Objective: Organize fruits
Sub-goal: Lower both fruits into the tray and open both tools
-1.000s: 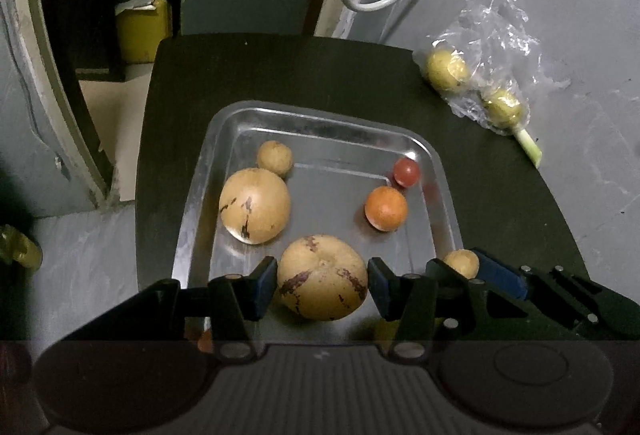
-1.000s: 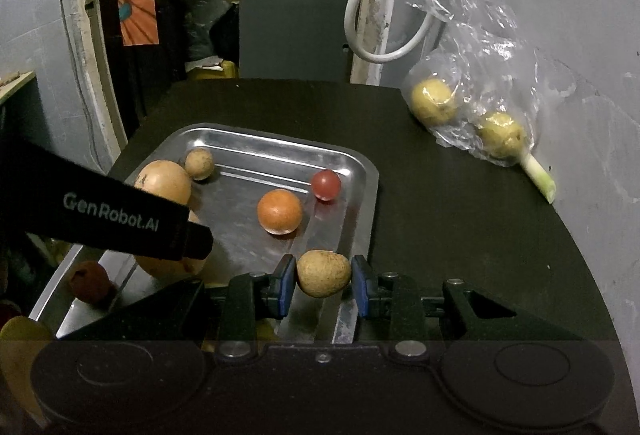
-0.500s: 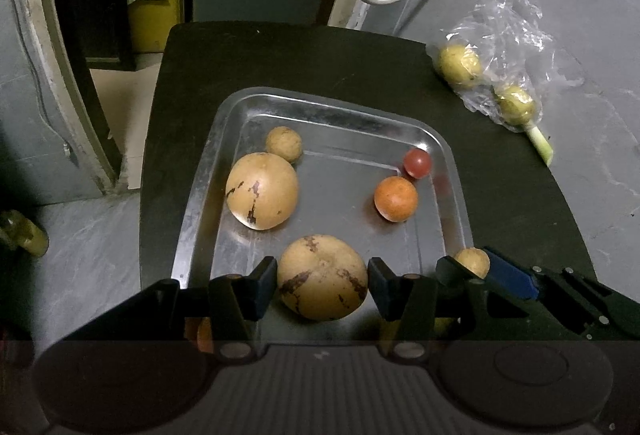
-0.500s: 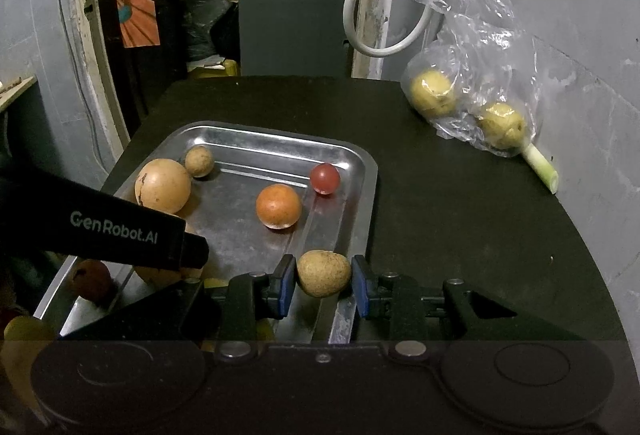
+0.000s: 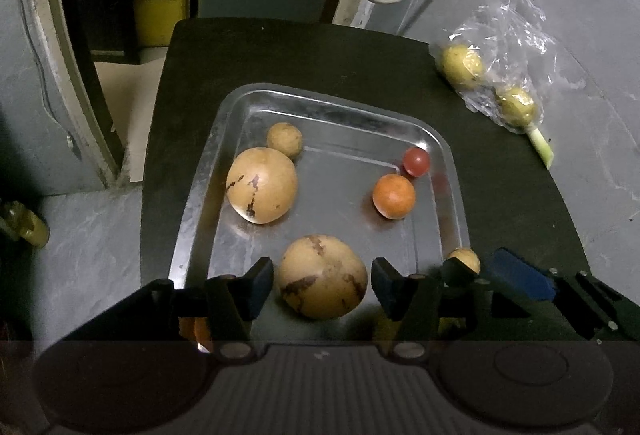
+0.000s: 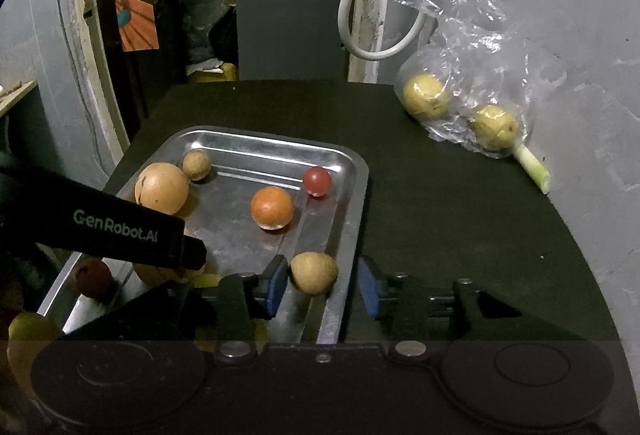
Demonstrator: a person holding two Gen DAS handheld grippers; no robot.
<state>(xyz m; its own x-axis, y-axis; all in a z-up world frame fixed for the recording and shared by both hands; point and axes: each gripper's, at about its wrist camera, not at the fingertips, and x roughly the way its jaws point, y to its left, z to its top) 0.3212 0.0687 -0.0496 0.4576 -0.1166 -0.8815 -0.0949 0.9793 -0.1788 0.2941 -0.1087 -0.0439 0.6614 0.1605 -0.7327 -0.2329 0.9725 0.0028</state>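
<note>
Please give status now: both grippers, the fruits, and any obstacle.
Left gripper open around large tan fruit in metal tray. Right gripper open, small brown fruit between pads. Nothing in the way.

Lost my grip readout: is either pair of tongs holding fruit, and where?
Nothing is held. Right tongs stand open around the small brown fruit, left tongs around the large speckled fruit, gaps showing.

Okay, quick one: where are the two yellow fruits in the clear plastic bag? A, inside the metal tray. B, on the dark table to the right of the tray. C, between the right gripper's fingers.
B: the plastic bag with both yellow fruits lies on the dark table, apart from the metal tray.
</note>
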